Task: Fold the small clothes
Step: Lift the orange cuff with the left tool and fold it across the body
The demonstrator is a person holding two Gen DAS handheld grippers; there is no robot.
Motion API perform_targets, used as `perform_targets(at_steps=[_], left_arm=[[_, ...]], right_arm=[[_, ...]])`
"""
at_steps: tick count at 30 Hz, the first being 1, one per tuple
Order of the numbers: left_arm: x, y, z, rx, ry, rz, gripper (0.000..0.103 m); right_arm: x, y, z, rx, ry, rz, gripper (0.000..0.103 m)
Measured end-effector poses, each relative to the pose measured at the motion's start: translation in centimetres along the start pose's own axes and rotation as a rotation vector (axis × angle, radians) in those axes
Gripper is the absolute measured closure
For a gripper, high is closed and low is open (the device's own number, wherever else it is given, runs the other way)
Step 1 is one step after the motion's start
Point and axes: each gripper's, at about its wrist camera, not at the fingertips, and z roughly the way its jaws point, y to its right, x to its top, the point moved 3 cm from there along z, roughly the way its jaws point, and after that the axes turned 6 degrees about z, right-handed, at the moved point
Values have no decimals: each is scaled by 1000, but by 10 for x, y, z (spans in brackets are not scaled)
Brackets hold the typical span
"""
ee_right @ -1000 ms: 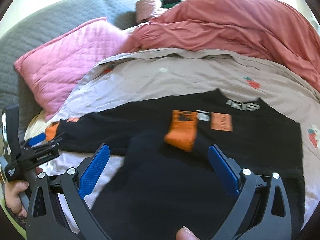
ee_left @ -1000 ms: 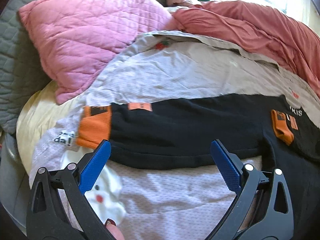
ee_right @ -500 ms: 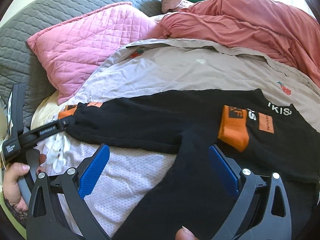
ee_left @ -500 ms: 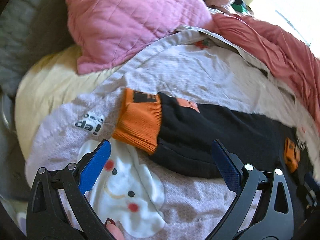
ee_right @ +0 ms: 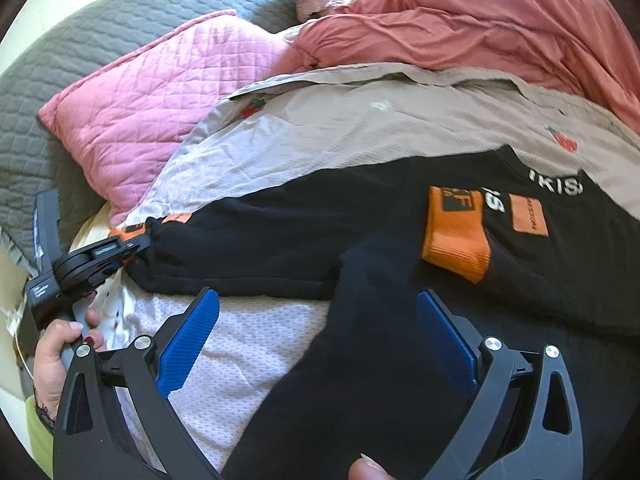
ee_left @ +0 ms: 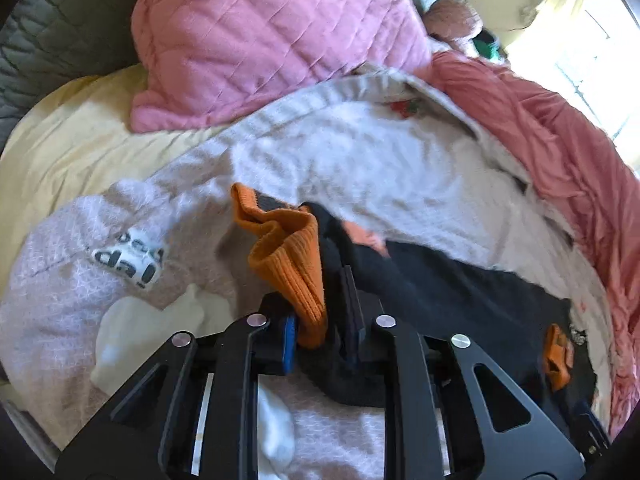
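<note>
Black sweatshirt (ee_right: 360,240) lies spread on the pale strawberry-print blanket (ee_right: 360,120) near the bed's front edge, below the pink quilted pillow (ee_right: 152,120) and the rust-red duvet (ee_right: 480,20).

Your left hand-held gripper (ee_left: 320,332) has its jaws closing on the end of the outstretched sleeve: the orange ribbed cuff (ee_left: 292,264) and some black fabric are bunched between the blue pads. Judgement: you grip at the cuff because it is the sleeve's farthest point, so one pull would carry the whole sleeve across the body.

Your right hand-held gripper (ee_right: 320,340) stands wide open, holding nothing, over the black fabric where sleeve meets body. Probably it is placed there to pin or catch the garment while the sleeve comes over; contact cannot be confirmed.

Appearance: black knit, soft and thick-looking. The other sleeve already lies folded onto the chest, its orange cuff (ee_right: 456,236) beside an orange patch (ee_right: 530,216) and white lettering (ee_right: 556,184). Limp cloth; expect sag between grip points.
</note>
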Motion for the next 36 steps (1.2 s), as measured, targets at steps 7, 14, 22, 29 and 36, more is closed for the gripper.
perform_targets(at_steps=[7, 14, 22, 29, 36], left_arm=[[11, 35, -35, -182, 100, 46, 96], [1, 111, -63, -348, 171, 183, 100], [-69, 227, -51, -557, 49, 472, 100], [-144, 280, -16, -647, -186, 713, 99], [-155, 277, 0, -722, -314, 672, 92]], right_arm=[[-3, 39, -17, -16, 23, 86, 5], [-16, 114, -58, -81, 66, 237, 5], [-42, 196, -106, -184, 109, 368, 5], [-53, 237, -122, -224, 130, 454, 5], [-47, 227, -113, -201, 119, 442, 5]])
